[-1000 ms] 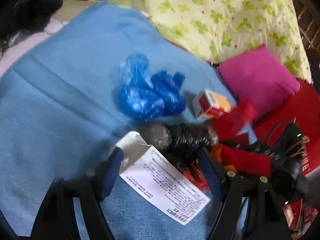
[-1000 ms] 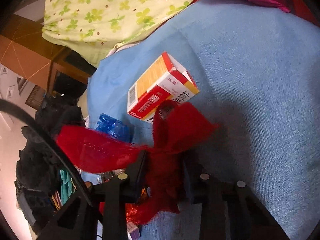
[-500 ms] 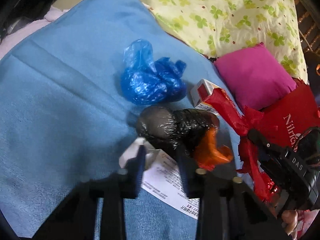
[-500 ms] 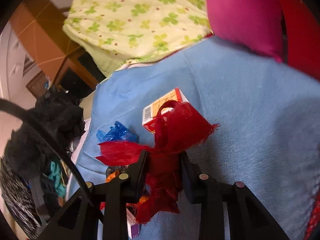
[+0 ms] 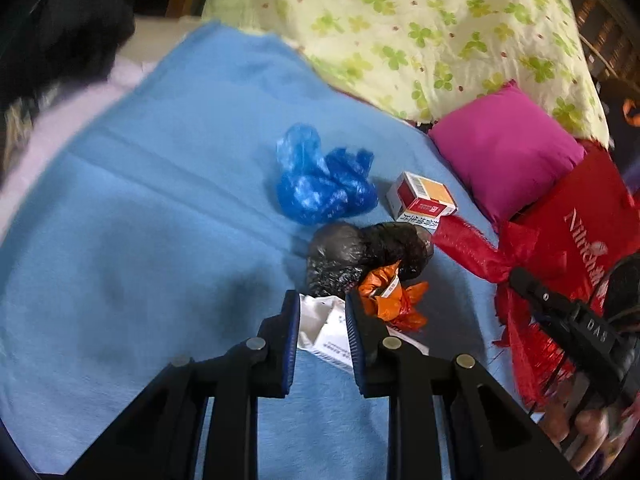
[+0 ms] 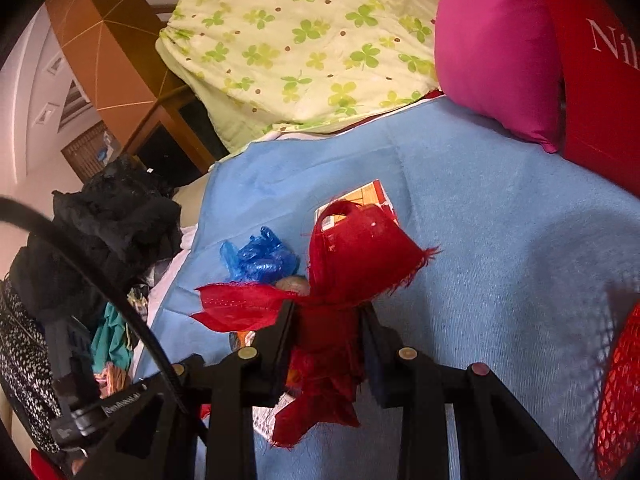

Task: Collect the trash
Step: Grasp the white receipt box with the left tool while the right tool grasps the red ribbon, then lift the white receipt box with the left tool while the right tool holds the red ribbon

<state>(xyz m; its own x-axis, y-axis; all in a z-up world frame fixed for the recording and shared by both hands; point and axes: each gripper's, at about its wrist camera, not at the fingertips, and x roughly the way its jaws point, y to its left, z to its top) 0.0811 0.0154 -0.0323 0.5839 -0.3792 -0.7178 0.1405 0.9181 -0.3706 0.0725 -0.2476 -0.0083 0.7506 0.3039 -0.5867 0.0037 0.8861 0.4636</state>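
Trash lies on a blue blanket (image 5: 140, 220): a crumpled blue plastic bag (image 5: 324, 184), a black plastic bag (image 5: 360, 252), an orange wrapper (image 5: 394, 296) and a small red, orange and white box (image 5: 422, 198). My left gripper (image 5: 322, 312) is shut on a white printed paper (image 5: 324, 324), just in front of the black bag. My right gripper (image 6: 326, 312) is shut on a frayed red fabric scrap (image 6: 360, 252) and holds it above the blanket. Behind the scrap, the box (image 6: 360, 200) is partly hidden and the blue bag (image 6: 260, 258) shows.
A pink cushion (image 5: 508, 148) and a green clover quilt (image 5: 420, 20) lie at the far side. A red bag with white lettering (image 5: 580, 208) stands to the right. Dark clothes (image 6: 108, 220) pile up at the left, and red mesh (image 6: 616, 400) shows at the right edge.
My left jaws have closed from wide open onto the white paper and drawn back a little. The right gripper has risen and rolled, carrying the red scrap.
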